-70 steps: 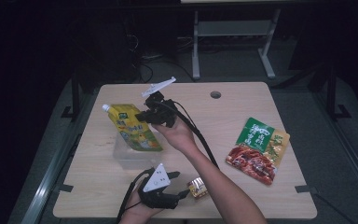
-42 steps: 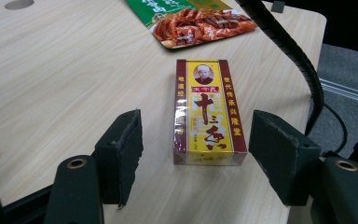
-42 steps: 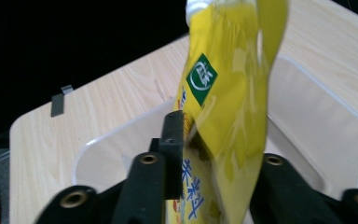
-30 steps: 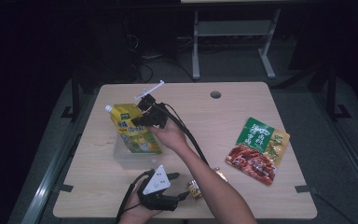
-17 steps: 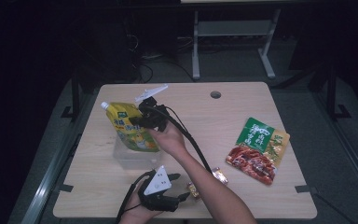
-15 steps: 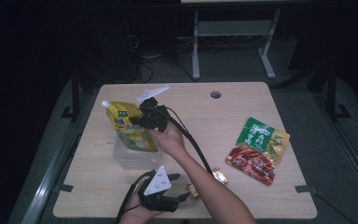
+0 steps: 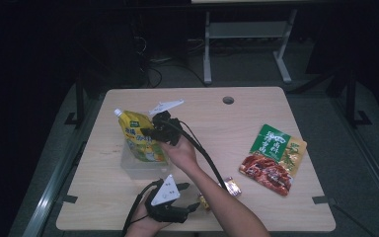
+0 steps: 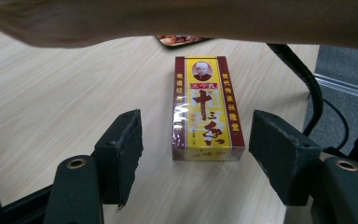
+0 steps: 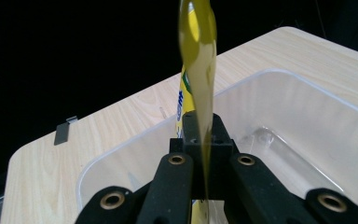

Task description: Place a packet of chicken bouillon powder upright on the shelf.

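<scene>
Holding the yellow spout pouch [image 7: 140, 140] upright over the clear plastic box [image 7: 131, 165], we are getting ready to put it inside. Our right gripper [image 7: 148, 132] is pinching the pouch by its thin edge — the jaws are squeezed tight on it. In the right gripper view the pouch [image 9: 198, 60] is standing up from the jaws, and the box [image 9: 307, 121] is lying just under and behind it. We cannot tell if the bottom of the pouch is touching the floor of the box yet.

Our left gripper [image 7: 190, 207] is resting near the front edge of the table [image 7: 217, 123]. Its jaws are standing wide apart and are not squeezing anything. In the left gripper view a small yellow and red carton [image 8: 207, 109] is lying flat on the wood just ahead of the jaws, lined up with the gap between them, with space on both sides.

So we are thinking the job is only starting — no other thing is showing in the box, and the pouch is not let go.

Counting now: one pouch, one box, one small carton. Over on the right side there is one green and red snack bag [image 7: 275, 158]. Near our right arm one small shiny packet [image 7: 232, 186] is peeking out.
</scene>
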`<state>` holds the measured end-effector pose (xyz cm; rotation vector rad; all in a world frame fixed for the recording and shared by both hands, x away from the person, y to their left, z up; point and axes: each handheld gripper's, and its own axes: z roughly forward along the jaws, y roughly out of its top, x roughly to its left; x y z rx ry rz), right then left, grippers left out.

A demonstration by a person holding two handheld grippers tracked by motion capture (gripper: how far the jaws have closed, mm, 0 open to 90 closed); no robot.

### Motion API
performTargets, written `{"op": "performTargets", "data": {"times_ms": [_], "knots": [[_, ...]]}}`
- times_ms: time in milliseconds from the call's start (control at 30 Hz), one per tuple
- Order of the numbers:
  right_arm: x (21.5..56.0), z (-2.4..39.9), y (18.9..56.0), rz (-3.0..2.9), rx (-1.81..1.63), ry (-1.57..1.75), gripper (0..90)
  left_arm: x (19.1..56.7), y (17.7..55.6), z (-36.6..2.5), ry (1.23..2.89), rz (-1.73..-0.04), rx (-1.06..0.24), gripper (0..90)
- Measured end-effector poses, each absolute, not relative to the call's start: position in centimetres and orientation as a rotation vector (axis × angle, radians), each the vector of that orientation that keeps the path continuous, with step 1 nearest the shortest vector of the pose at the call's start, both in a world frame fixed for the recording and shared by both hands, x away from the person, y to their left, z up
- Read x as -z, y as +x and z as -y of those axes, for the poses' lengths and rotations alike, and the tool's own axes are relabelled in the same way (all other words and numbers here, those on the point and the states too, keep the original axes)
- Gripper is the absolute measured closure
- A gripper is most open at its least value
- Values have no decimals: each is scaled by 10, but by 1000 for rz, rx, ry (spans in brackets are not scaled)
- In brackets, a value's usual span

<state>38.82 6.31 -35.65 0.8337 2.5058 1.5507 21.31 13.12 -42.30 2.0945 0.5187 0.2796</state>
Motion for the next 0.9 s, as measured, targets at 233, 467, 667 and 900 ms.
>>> {"op": "performTargets", "data": {"times_ms": [233,467,667,900], "knots": [[360,-57,387,-2521,-1541,803,881,423,214,-131,2088,-530,-274,341],[365,-49,389,-2539,-1547,823,881,425,216,-131,2090,-537,-266,339],[371,-41,395,-2559,-1576,868,859,425,216,-130,2089,-545,-259,336],[369,-35,397,-2564,-1553,901,726,426,217,-130,2099,-547,-252,325]]}}
